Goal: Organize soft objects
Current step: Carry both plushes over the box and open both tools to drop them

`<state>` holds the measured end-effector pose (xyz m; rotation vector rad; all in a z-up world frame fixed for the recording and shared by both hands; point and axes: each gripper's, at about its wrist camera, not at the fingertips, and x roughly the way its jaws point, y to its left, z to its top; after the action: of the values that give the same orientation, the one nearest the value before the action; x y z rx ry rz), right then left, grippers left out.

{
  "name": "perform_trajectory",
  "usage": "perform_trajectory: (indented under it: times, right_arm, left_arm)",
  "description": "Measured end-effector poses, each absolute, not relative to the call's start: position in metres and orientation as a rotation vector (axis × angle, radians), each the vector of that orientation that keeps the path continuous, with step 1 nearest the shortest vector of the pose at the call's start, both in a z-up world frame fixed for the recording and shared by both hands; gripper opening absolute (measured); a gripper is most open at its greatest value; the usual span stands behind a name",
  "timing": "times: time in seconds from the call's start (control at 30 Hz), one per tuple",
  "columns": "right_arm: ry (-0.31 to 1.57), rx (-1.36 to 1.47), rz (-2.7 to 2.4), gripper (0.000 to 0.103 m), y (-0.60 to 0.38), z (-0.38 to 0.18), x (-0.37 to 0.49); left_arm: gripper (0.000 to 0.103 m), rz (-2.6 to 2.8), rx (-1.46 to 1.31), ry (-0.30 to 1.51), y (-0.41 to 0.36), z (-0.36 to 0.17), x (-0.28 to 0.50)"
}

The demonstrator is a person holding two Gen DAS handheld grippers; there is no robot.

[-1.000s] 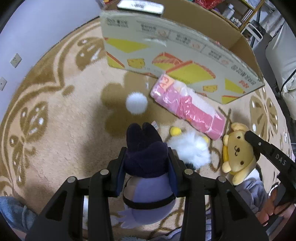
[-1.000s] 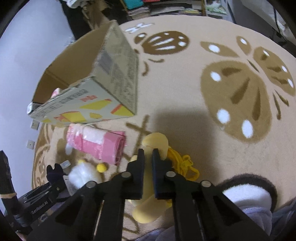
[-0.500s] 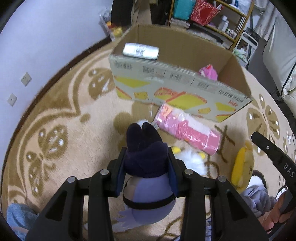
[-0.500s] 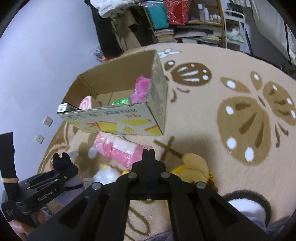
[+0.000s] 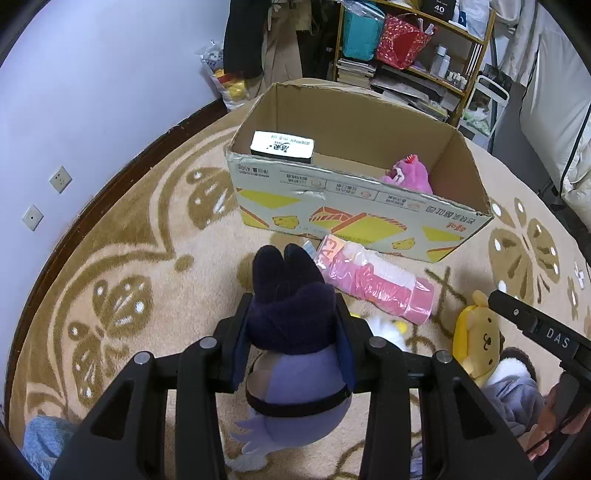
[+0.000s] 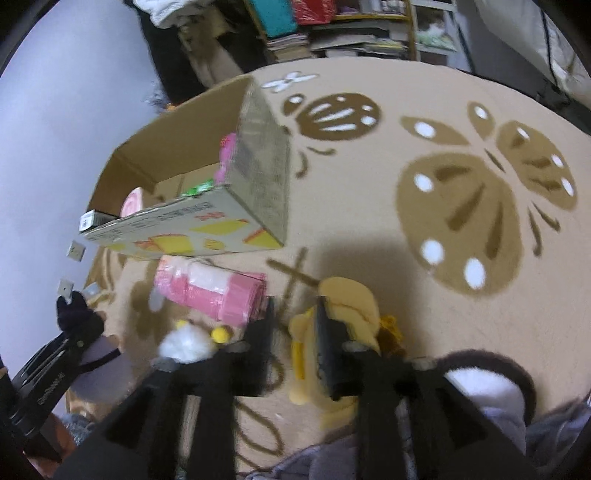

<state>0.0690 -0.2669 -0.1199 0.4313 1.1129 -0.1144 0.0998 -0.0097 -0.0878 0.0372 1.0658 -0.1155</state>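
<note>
Reopened, right tool (image 6: pixel 293 326) straddles yellow plush (image 6: pixel 343 314); left tool (image 5: pixel 293 325) clamps purple plush (image 5: pixel 291 332). Cardboard box (image 5: pixel 369 206) holds pink plush (image 5: pixel 410 173).

We see box (image 5: pixel 354 206) upper centre, roll (image 5: pixel 373 280) just below it – bear plush (image 5: pixel 480 336) lower right, on rug (image 5: pixel 147 258).

**Readable markings**

White letters "DAS" stand on the black body of the right claw (image 5: pixel 546 332) in the left wrist view. High on the shelf, a black box (image 5: pixel 439 5) shows "40". Print on the cardboard box (image 5: pixel 354 199) and on the black-and-white pack (image 5: pixel 282 146) at its rim is too small to read.
</note>
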Motion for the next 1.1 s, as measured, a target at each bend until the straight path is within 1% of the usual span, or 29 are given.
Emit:
perform_trajectory:
  times: [0.03, 0.17, 0.27, 0.33, 0.4, 0.53, 0.57, 0.63, 0.67, 0.73, 0.8, 0.9, 1.1]
  right_arm:
    - [1.116, 0.431, -0.117, 0.063, -0.267, -0.121, 0.069]
    - [1.187, 0.413, -0.151, 0.068, -0.267, -0.134, 0.074]
    - [1.274, 0.435, -0.164, 0.069, -0.269, -0.153, 0.078]
    - [1.299, 0.434, -0.178, 0.074, -0.269, -0.160, 0.080]
    - [1.318, 0.445, -0.166, 0.081, -0.269, -0.165, 0.082]
    - [1.358, 0.428, -0.190, 0.083, -0.269, -0.176, 0.083]
    - [1.360, 0.428, -0.195, 0.083, -0.269, -0.178, 0.083]
    - [1.366, 0.421, -0.217, 0.074, -0.272, -0.179, 0.082]
    - [1.366, 0.418, -0.234, 0.062, -0.273, -0.180, 0.082]
    - [1.356, 0.453, -0.233, 0.062, -0.278, -0.181, 0.080]
    - [1.342, 0.465, -0.227, 0.056, -0.281, -0.180, 0.078]
    - [1.284, 0.467, -0.198, 0.050, -0.281, -0.170, 0.075]
    - [1.176, 0.418, -0.094, 0.048, -0.266, -0.135, 0.070]
  left_arm:
    - [0.038, -0.116, 0.037, 1.064, -0.010, -0.088, 0.100]
    - [0.038, -0.112, 0.040, 1.058, -0.010, -0.087, 0.100]
    - [0.038, -0.113, 0.038, 1.058, -0.010, -0.088, 0.101]
    - [0.038, -0.109, 0.039, 1.054, -0.010, -0.087, 0.101]
    - [0.038, -0.107, 0.039, 1.052, -0.010, -0.087, 0.101]
    - [0.038, -0.109, 0.035, 1.048, -0.009, -0.086, 0.101]
    - [0.038, -0.109, 0.035, 1.046, -0.009, -0.085, 0.102]
    - [0.038, -0.106, 0.035, 1.044, -0.009, -0.085, 0.102]
    - [0.038, -0.105, 0.034, 1.044, -0.009, -0.085, 0.102]
    - [0.038, -0.103, 0.033, 1.047, -0.009, -0.085, 0.103]
    - [0.038, -0.099, 0.033, 1.045, -0.009, -0.085, 0.103]
    - [0.038, -0.100, 0.034, 1.045, -0.009, -0.085, 0.104]
    - [0.038, -0.096, 0.045, 1.026, -0.008, -0.080, 0.105]
